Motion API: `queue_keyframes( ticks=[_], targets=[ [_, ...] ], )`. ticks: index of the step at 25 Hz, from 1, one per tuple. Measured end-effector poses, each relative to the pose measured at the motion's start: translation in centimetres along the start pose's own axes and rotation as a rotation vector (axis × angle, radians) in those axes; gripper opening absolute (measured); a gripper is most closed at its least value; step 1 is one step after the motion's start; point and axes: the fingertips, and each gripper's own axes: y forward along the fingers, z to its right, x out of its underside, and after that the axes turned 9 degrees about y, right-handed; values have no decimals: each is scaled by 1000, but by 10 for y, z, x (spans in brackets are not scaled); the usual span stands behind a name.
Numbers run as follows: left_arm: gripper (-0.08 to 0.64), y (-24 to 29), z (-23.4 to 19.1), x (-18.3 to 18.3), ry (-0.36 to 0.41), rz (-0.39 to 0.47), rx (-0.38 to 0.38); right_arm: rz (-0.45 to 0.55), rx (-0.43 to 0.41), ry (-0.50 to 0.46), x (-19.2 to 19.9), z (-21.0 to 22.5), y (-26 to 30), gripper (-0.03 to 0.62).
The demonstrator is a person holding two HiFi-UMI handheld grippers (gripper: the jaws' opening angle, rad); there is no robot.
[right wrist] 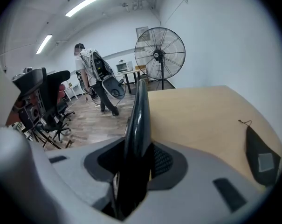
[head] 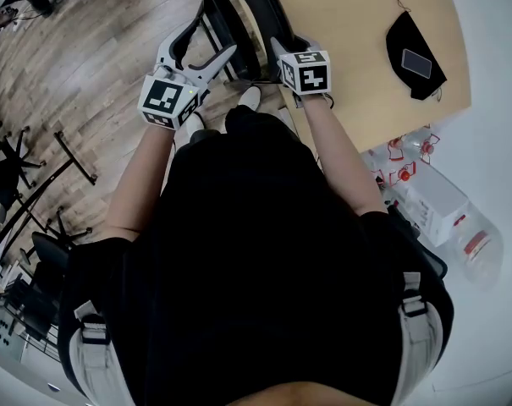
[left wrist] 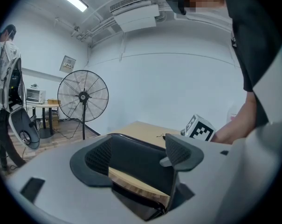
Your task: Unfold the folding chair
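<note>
The black folding chair (head: pixel 239 24) stands folded, leaning by the wooden table (head: pixel 357 41). My right gripper (head: pixel 288 45) is shut on the chair's thin upper edge; in the right gripper view that black edge (right wrist: pixel 140 120) runs upright between the two pads of my right gripper (right wrist: pixel 138 167), which press on both sides. My left gripper (head: pixel 211 39) is held at the chair's left side with its jaws wide. In the left gripper view a black chair panel (left wrist: pixel 136 160) fills the gap ahead of my left gripper (left wrist: pixel 138 155), face on, with no pad closed on it.
On the table lies a black pouch (head: pixel 416 53) with a phone on it. A pack of water bottles (head: pixel 433 193) sits on the floor at right. Office chairs (head: pixel 35 176) crowd the left. A standing fan (right wrist: pixel 159 52) and a person (right wrist: pixel 96 78) are farther off.
</note>
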Motion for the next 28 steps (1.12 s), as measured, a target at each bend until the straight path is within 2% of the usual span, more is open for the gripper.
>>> queue_keyframes(
  ticks=[8, 16, 28],
  targets=[
    [348, -23, -17, 3, -8, -27, -63, -22, 20, 34, 0, -2, -1, 130],
    [347, -45, -33, 25, -58, -63, -98, -25, 45, 53, -2, -8, 0, 130],
    [342, -74, -53, 45, -79, -68, -109, -16, 60, 1, 3, -61, 0, 130]
  ],
)
